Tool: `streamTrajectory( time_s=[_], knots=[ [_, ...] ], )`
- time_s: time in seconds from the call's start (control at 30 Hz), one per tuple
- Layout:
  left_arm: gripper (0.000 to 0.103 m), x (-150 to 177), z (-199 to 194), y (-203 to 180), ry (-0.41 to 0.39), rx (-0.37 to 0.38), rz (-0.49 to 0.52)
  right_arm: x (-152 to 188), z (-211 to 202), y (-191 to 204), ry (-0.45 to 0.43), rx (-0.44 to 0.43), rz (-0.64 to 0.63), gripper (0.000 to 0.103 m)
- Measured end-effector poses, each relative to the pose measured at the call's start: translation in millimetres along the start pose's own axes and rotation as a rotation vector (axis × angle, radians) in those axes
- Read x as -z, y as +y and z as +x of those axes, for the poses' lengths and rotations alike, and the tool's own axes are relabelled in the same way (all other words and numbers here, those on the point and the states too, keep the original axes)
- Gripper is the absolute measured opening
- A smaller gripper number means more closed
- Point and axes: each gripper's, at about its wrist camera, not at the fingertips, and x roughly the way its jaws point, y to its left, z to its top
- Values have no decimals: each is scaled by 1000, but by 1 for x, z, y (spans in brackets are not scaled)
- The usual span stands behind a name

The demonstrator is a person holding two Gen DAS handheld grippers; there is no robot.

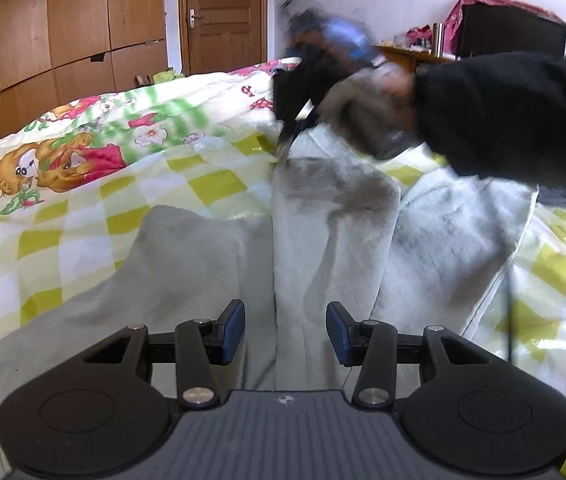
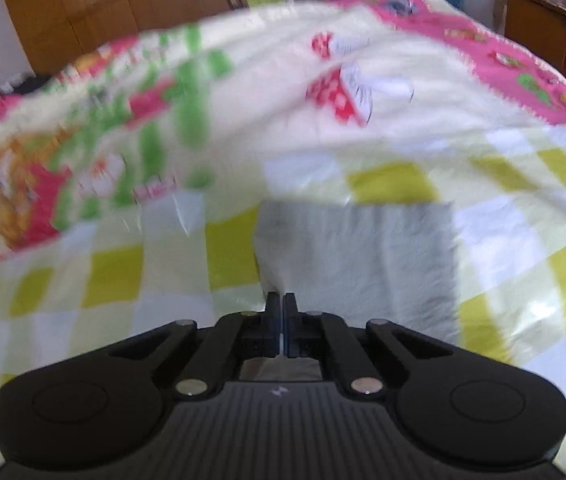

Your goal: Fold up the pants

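Grey pants (image 1: 323, 240) on checked sheet (image 1: 63, 240), cartoon quilt (image 1: 83, 140) behind

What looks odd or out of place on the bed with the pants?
Nothing is spilled or damaged. The grey pants lie rumpled on the checked sheet, with one leg splayed to the side and folds along the middle. The right gripper is shut beside a leg end, and whether it pinches cloth is unclear.
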Motion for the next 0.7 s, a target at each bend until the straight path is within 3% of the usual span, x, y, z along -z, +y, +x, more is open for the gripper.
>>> streamTrajectory(
  time_s=[0.17,0.27,0.4,0.53,0.7],
  knots=[
    [58,0,1,-25,19,-20,48,18,-103,-75,-121,-162,160,2],
    [58,-4,-3,-47,24,-9,81,46,-167,-126,-183,-189,242,2],
    [58,-13,-3,-74,28,15,128,98,-230,-196,-244,-157,371,2],
    [58,-18,4,-101,62,44,172,154,-237,-252,-226,-110,514,2],
    [58,-17,14,-133,115,43,261,180,-210,-278,-175,-175,592,10]
  ],
)
